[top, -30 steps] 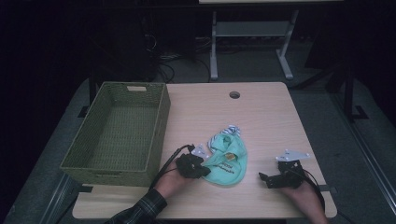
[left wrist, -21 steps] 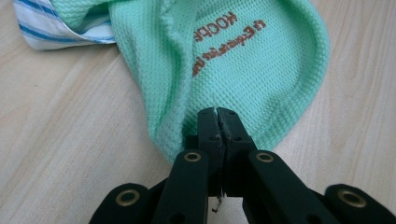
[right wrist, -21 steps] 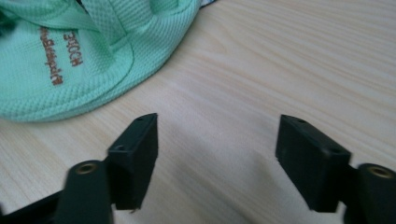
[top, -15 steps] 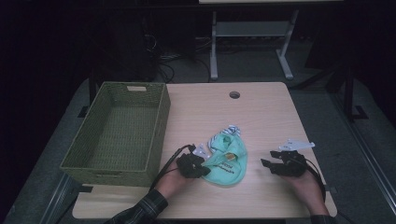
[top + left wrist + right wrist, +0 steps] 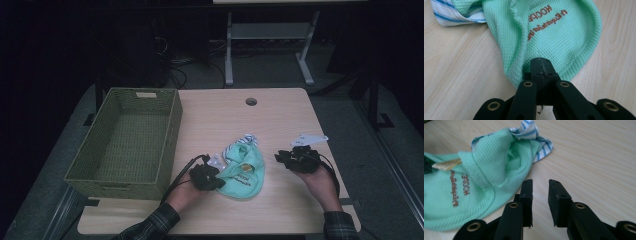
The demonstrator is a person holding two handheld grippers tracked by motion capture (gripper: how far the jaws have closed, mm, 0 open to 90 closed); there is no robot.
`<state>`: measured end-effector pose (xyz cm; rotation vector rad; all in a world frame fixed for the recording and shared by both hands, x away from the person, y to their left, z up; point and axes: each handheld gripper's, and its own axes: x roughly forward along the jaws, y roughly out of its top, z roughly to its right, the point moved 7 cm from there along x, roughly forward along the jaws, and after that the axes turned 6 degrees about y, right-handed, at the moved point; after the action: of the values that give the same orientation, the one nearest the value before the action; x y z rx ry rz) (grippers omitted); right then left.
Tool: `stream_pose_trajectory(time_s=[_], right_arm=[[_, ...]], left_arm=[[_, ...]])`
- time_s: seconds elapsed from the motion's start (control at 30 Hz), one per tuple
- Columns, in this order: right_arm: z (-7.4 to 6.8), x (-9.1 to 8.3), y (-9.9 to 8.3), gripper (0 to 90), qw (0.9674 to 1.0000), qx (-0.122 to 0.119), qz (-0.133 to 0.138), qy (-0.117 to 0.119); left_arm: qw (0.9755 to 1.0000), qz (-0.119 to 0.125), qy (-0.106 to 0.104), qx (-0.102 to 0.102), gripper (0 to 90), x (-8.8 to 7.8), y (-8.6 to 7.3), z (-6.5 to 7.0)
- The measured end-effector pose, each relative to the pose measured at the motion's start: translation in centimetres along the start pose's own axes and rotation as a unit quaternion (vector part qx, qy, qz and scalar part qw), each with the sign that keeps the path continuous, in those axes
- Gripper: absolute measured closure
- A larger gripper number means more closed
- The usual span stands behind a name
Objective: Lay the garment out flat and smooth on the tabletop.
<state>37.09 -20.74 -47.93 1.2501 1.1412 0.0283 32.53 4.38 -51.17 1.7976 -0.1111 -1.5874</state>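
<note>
Mint-green waffle-knit cloth [image 5: 245, 172] lying crumpled on the pale wood-grain counter [image 5: 280, 115], between the two hands and near the front edge. Brown embroidered lettering runs across its rounded lower lobe; in the left gripper view [image 5: 544, 22] it reads upside down, beginning "KOOP", with a second script line too small to read. In the right gripper view the same lettering [image 5: 465, 183] stands sideways beside a small tan woven tab [image 5: 446, 164]. A white lining with blue stripes [image 5: 534, 135] shows at the folded upper end of the cloth.

Left tool [image 5: 207, 176]: black jaws closed, pinching the hemmed edge of the cloth [image 5: 540, 62], with the fabric drawn into a pucker at the tips. Right tool [image 5: 296, 159]: held just to the right of the cloth and apart from it; its flat black jaws stand parted with bare counter visible between them [image 5: 540, 195].

Rectangular olive-green woven basket [image 5: 127, 140], with a cut-out handle in its far wall, standing at the left side of the counter. Round cable hole [image 5: 251, 101] near the far edge of the counter. Plaid sleeves at both wrists.
</note>
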Motion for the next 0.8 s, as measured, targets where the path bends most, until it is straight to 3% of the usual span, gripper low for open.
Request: stream_pose_trajectory(time_s=[0.23, 0.8], right_arm=[[-0.1, 1.2, 1.5, 88.8, 0.9999, -0.008, 0.001, 0.013], [0.4, 5.8, 4.3, 89.6, 0.9986, -0.024, -0.027, 0.038]], left_arm=[[1.0, 0.001, 0.002, -0.001, 89.6, 0.0, 0.1, 0.1], [1.0, 0.001, -0.005, -0.006, 89.6, 0.0, 0.1, 0.0]])
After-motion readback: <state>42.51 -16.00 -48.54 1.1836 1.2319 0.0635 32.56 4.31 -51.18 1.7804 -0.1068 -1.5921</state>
